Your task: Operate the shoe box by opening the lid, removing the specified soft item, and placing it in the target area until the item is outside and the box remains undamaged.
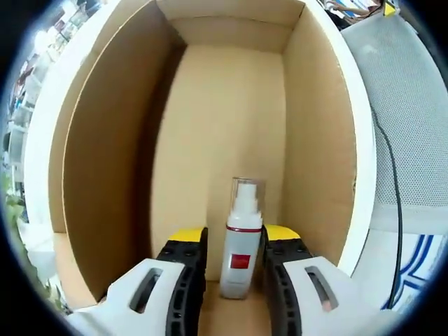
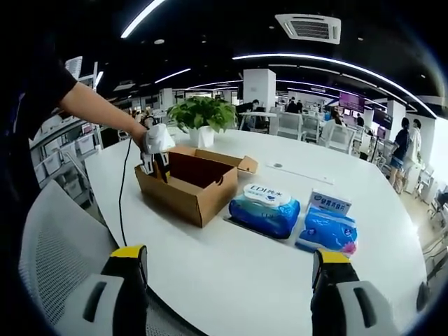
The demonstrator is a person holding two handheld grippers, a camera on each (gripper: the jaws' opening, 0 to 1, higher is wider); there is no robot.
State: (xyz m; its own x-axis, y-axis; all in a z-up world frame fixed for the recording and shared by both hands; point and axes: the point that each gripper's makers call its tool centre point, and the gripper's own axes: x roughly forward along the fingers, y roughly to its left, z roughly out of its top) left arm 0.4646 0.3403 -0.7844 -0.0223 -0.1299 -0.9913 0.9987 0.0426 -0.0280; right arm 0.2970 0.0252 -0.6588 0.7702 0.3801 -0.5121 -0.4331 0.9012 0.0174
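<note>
The open cardboard shoe box (image 1: 224,126) (image 2: 183,187) sits on a white table (image 2: 231,273). Inside it is a small white spray bottle (image 1: 241,241) with a red label and a clear cap. My left gripper (image 1: 234,241) reaches down into the box, and its yellow-tipped jaws press close against the bottle's sides. In the right gripper view, a person's hand holds that left gripper (image 2: 155,150) over the box's left end. My right gripper (image 2: 227,276) hangs wide open above the table's near edge, holding nothing.
Two blue packs of wet wipes (image 2: 264,206) (image 2: 327,227) lie to the right of the box. A potted plant (image 2: 203,112) stands behind it. A grey mesh chair (image 2: 56,245) is at the near left, and a black cable (image 2: 122,196) trails off the table.
</note>
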